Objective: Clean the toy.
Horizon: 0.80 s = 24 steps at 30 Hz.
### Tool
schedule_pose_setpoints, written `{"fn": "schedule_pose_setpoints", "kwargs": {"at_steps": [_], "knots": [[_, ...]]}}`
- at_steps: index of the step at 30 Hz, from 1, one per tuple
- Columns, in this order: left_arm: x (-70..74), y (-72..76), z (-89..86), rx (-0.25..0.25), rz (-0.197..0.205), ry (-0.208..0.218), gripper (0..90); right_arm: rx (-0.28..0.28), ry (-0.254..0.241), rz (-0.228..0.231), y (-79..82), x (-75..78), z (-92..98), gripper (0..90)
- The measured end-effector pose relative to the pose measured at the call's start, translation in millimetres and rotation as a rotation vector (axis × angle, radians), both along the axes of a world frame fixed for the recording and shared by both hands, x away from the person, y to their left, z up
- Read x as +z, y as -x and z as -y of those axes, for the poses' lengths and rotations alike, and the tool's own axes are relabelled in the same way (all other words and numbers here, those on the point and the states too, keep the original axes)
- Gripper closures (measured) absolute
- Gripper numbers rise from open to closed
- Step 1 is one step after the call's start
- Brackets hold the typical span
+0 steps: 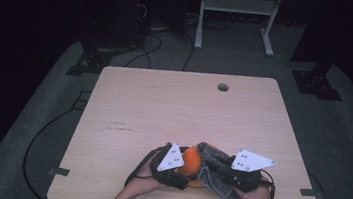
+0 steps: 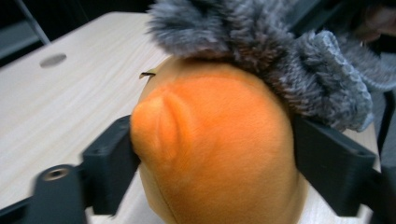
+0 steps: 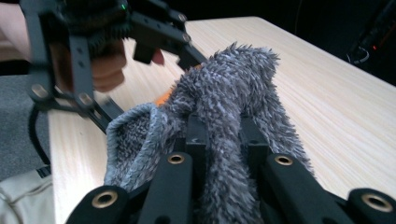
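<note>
Your left gripper (image 2: 205, 154) clamped on orange plush (image 2: 215, 149); right gripper (image 3: 224, 140) pinching grey fuzzy cloth (image 3: 233, 88), lower centre. Light wood table (image 1: 163, 108), 1 hole (image 1: 222, 87) upper centre; dark room behind.

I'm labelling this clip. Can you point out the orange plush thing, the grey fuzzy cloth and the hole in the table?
orange plush thing (image 2: 219, 149), left gripper view, middle of its bulging front.
grey fuzzy cloth (image 3: 233, 88), right gripper view, raised fold above the jaws.
hole in the table (image 1: 223, 87), high view, its centre, near the far edge.

A light wood table (image 1: 163, 108) is sitting on a grey floor (image 1: 350, 144). A white stand (image 1: 237, 16) is standing behind it. Black cables (image 1: 145, 45) are lying around. The room behind is looking dark.
</note>
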<state>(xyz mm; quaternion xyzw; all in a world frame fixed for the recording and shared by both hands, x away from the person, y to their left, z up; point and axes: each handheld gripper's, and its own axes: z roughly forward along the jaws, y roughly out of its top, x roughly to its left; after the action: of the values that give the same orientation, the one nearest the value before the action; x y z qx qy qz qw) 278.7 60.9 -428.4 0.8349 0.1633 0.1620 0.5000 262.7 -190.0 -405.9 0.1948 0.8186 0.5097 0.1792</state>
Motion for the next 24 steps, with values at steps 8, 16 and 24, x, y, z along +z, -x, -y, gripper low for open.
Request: {"fn": "schedule_pose_setpoints", "kwargs": {"at_steps": [8, 16, 24], "knots": [[-4.6, -4.9, 0.1, 0.018, -0.058, 0.026, 26.0, -0.046, -0.011, -0.043, -9.5, -2.8, 16.8, 77.4], [-2.0, 14.8, 15.5, -0.074, 0.15, -0.067, 28.7, 0.055, 0.048, 0.051, 10.4, 21.2, -11.7, 77.4], [-9.6, 9.7, 1.7, -0.085, 0.104, -0.053, 30.2, -0.028, 0.029, -0.016, -6.5, 5.0, 15.2, 77.5]]}}
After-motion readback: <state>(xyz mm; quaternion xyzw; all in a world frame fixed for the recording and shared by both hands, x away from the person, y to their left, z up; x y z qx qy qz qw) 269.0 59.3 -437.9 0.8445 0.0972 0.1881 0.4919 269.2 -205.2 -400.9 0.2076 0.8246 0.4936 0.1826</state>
